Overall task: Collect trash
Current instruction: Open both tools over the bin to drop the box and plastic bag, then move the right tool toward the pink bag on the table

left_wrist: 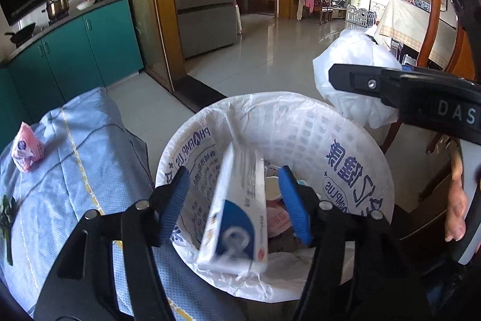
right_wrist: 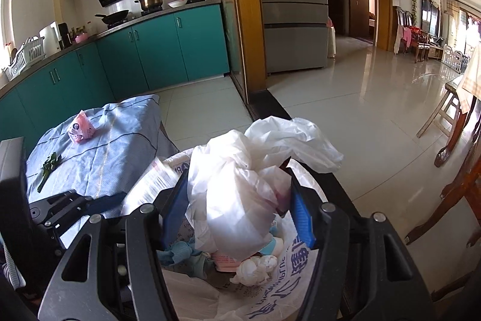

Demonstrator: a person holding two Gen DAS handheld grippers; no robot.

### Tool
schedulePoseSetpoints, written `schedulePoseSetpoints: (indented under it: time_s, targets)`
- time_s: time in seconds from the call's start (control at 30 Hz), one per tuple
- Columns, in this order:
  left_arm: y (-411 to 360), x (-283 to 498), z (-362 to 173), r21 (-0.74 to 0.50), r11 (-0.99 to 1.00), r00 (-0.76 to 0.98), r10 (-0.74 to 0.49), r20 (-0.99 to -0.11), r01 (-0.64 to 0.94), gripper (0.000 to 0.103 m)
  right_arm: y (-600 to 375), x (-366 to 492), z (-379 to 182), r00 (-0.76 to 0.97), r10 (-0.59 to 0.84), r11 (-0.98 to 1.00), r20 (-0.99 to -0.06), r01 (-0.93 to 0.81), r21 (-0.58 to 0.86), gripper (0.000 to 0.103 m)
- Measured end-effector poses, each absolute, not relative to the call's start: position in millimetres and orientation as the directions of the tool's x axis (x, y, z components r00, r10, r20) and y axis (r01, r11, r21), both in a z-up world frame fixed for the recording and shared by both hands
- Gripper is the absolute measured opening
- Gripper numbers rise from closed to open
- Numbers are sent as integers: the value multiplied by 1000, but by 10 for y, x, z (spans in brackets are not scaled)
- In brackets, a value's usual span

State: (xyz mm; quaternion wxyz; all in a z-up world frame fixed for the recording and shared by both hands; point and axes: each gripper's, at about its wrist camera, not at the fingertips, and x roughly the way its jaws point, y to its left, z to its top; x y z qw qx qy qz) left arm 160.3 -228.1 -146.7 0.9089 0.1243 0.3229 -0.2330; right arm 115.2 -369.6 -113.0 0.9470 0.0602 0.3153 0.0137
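Biggest thing here is the round bin lined with a white plastic bag with blue print (left_wrist: pixel 354 158), sitting right beside the pale blue striped cloth-covered surface (left_wrist: pixel 87 137). Over it, the right gripper (right_wrist: pixel 237 212) is pinching a crumpled white plastic bag (right_wrist: pixel 240 188) between its blue pads; the bag bulges out above the fingers and hides much of the bin's inside. The left gripper (left_wrist: pixel 234 203) has its jaws spread, with a white and blue cardboard box (left_wrist: pixel 237 215) between them, tilted and blurry, not touching either pad as far as I can tell. Underneath it's a jumble of scraps, hard to make out. A small pink packet (left_wrist: pixel 27 151) and a green vegetable scrap (right_wrist: pixel 49 166) lie on the cloth.
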Motion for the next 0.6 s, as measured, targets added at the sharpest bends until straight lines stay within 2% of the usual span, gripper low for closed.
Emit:
schedulePoseSetpoints:
  time_s: [0.2,0.27,0.33,0.6]
  targets:
    - [-2231,1544,-1402,120,867,718,-315,-621,484,65,-3714,1173,-1131,799,74,990,-597,13,140,65]
    - [-2175,1556,-1366,116,869,720,-316,-618,481,65,-3713,1167,-1113,806,72,989,-587,16,144,78]
    - [-2137,1557,-1354,116,872,724,-313,-614,475,65,-3709,1149,-1088,816,68,989,-573,19,145,84]
    - [-1963,1581,-1323,107,881,722,-301,-623,460,69,-3686,1201,-1072,817,72,987,-572,22,157,88]
